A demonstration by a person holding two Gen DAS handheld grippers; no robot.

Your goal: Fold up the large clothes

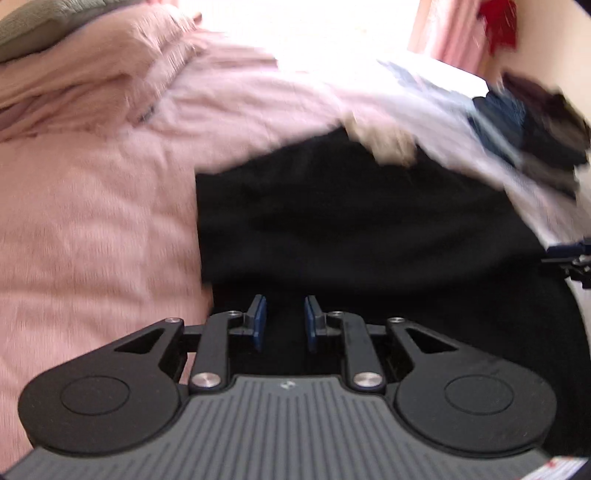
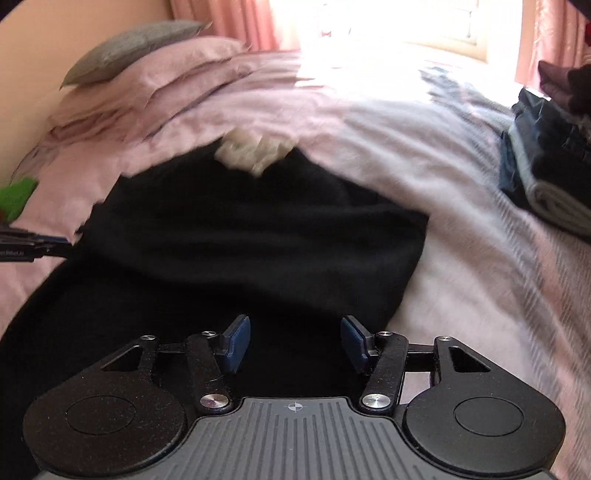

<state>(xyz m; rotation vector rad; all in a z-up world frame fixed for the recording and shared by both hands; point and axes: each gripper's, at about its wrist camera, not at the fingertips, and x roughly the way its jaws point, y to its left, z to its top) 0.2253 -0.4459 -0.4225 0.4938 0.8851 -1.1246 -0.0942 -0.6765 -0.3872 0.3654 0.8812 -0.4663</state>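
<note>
Currently the black garment (image 2: 236, 236) lies spread on the pink bedcover (image 1: 92, 229), giving a flat surface for folding. The left gripper (image 1: 284, 323) hangs over the garment's near part with jaws narrowly parted; whether cloth is pinched between them cannot be told against the dark fabric. The right gripper (image 2: 295, 341) stands with jaws wide apart above the near edge, holding nothing, apparently ready to take a fresh hold. A stack of folded clothes (image 2: 550, 162) sits well clear at the bed's far right.

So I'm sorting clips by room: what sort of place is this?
Most likely a bedroom: a bed with a pink cover, stacked pillows at its head, and pink curtains at a bright window.
</note>
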